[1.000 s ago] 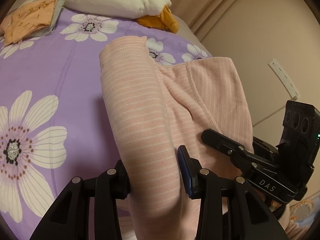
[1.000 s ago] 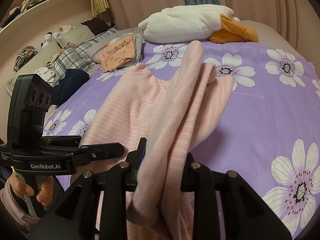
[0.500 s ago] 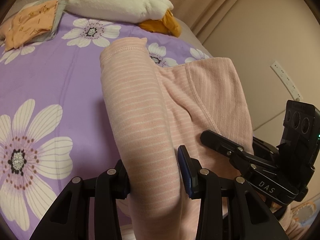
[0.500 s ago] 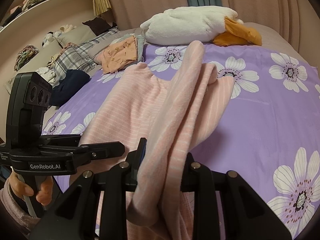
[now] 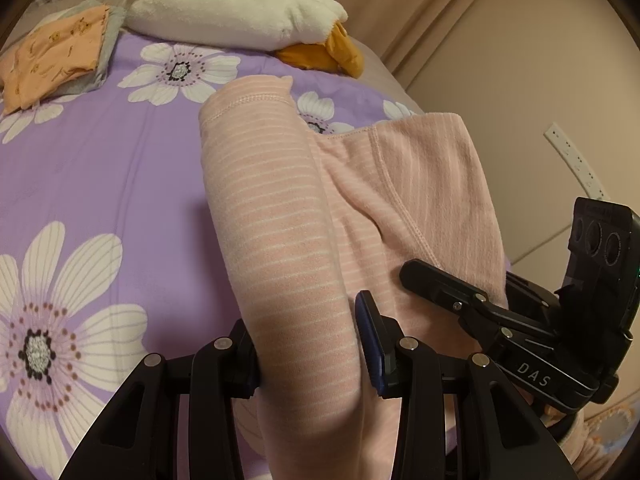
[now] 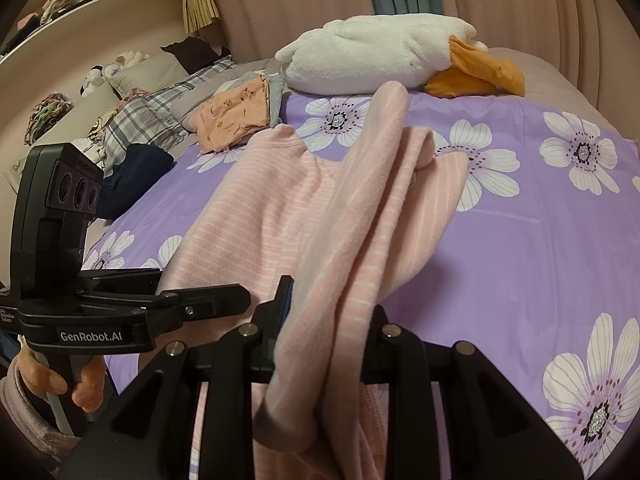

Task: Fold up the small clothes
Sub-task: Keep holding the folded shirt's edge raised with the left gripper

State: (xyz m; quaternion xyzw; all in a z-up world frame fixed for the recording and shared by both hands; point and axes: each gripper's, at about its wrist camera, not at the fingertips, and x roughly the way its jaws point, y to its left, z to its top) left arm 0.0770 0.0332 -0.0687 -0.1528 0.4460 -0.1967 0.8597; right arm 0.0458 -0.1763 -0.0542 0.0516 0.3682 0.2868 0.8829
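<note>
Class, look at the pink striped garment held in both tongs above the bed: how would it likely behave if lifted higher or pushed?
The pink striped garment is probably floppy: it sags and bunches between the left tongs and right tongs. It looks light, hanging from small pinches. Pushed across the purple floral bedspread, it would likely wrinkle rather than slide flat.

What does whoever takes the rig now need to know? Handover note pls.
Left gripper: shut on the pink garment.
Right gripper: shut on a bunched part of the same garment.
Garment: near end lifted, far end lying on the purple sheet.
Done: folded orange piece lies by the plush duck.
Left: finish folding the pink one, then probably put it with the orange piece.
</note>
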